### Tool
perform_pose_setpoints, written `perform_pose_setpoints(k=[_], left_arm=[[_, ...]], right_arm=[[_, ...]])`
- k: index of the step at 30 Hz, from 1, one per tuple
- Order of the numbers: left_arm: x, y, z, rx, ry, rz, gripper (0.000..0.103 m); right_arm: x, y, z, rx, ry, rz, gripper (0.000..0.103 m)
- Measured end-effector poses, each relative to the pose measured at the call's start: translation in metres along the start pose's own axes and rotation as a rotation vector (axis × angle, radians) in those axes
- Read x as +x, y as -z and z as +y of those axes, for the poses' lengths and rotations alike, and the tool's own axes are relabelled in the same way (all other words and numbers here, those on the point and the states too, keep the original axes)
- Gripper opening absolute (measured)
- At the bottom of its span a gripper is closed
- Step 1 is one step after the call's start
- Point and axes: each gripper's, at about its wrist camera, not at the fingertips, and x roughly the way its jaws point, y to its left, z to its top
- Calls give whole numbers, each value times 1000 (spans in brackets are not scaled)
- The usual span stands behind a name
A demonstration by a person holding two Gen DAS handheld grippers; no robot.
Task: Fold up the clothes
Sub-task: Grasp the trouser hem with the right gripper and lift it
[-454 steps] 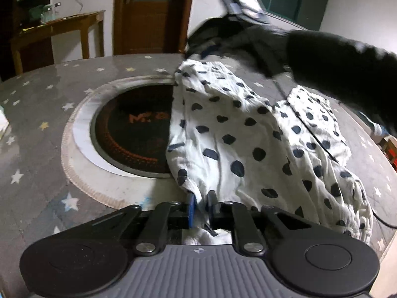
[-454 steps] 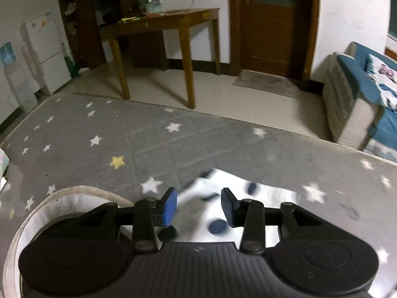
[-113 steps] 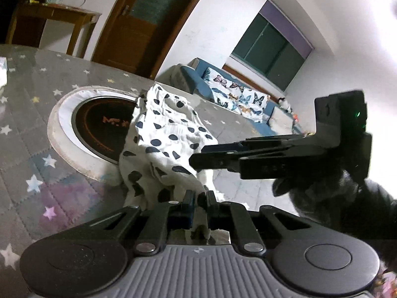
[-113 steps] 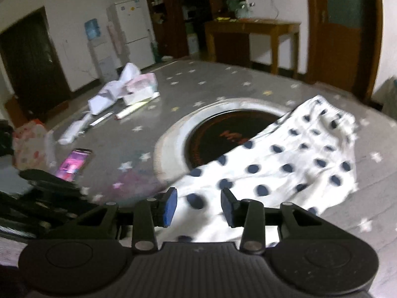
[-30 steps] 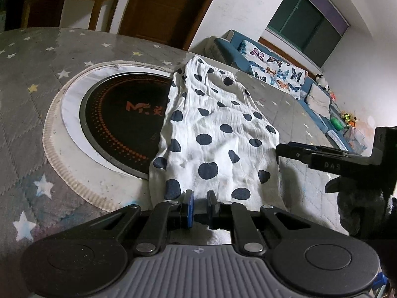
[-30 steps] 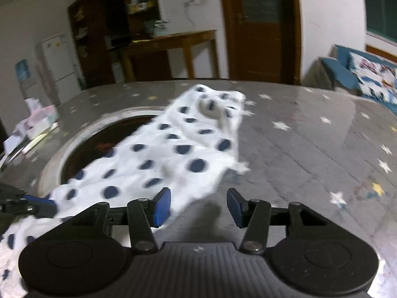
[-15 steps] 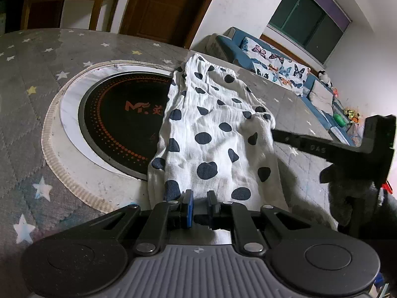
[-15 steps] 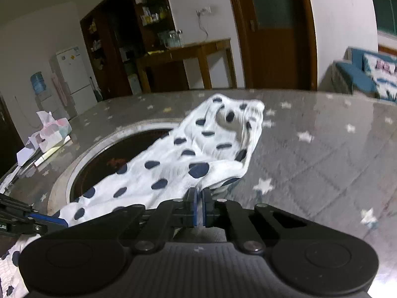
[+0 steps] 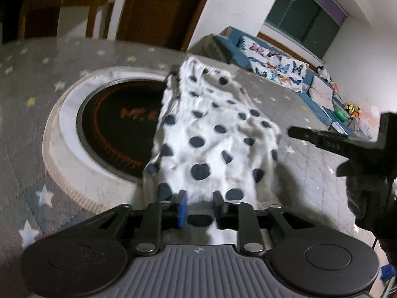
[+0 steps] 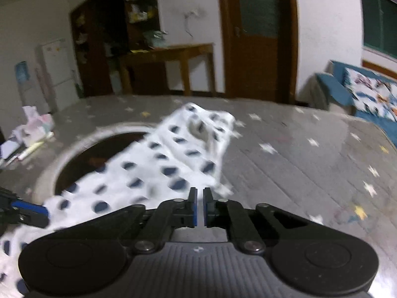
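The left gripper (image 9: 199, 209) stands with its fingers parted, the near hem of the garment (image 9: 211, 134) lying in the gap but not pinched; the housing hides the cloth closest to the camera. The right gripper (image 10: 200, 207) has its pads drawn almost together, a thin slit between them, and whether any cloth is caught there I cannot tell, since the view is blurred and the fingers cover the spot. From the left fingers the spotted white garment runs straight ahead, long axis pointing away, its far end bunched into folds. Its left edge overlaps the dark round inset (image 9: 116, 129) in the table (image 9: 29, 79); its right edge lies on bare starred surface, where the right gripper's side shows as a black bar (image 9: 322, 144) held by a gloved hand (image 9: 364, 193). From the right fingers the garment stretches ahead and leftward, with open table to the right. Far left, blurred papers (image 10: 27, 134) lie near the table's edge.
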Motion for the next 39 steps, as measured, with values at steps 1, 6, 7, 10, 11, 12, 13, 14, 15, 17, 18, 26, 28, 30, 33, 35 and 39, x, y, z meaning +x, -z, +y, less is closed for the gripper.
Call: perform_pose_setpoints(k=[1, 6, 7, 10, 11, 12, 13, 14, 15, 17, 18, 26, 28, 30, 33, 35, 39], left_arm=[[-2, -2, -5, 13, 5, -11, 30], [6, -5, -16, 53, 44, -5, 30], [10, -4, -16, 56, 40, 7, 30], [22, 1, -4, 33, 24, 46, 30], [22, 2, 0, 23, 31, 47, 30], [22, 2, 4, 12, 41, 45, 30], [21, 2, 6, 7, 46, 44, 30], [21, 2, 7, 4, 50, 44, 30], [21, 3, 7, 4, 52, 43, 31], [21, 3, 6, 5, 56, 42, 32], [20, 4, 6, 7, 58, 42, 33], [19, 3, 12, -13, 89, 49, 34], [20, 2, 14, -23, 97, 52, 34], [20, 2, 16, -29, 103, 54, 35], [21, 2, 18, -38, 112, 57, 34], [21, 1, 19, -42, 118, 58, 34], [20, 2, 20, -45, 126, 57, 34]], right_arm=[[0, -1, 1, -6, 1, 2, 7], [9, 1, 8, -46, -6, 45, 26], [13, 4, 7, -49, 2, 65, 26], [20, 13, -2, -34, 39, 127, 27], [18, 13, -6, -28, 38, 129, 28], [15, 13, -9, -22, 37, 131, 29], [13, 10, -11, -20, 38, 130, 29], [12, 4, -13, -20, 32, 124, 29], [12, -2, -15, -21, 28, 118, 29], [22, -18, -20, -24, 37, 107, 29], [27, -27, -22, -26, 41, 101, 29], [101, -87, -57, 35, 124, 93, 30], [122, -98, -71, 86, 131, 103, 31], [140, -105, -82, 123, 133, 110, 31], [162, -108, -91, 141, 154, 144, 30], [172, -108, -92, 129, 179, 159, 17], [175, -117, -87, 70, 190, 93, 8]])
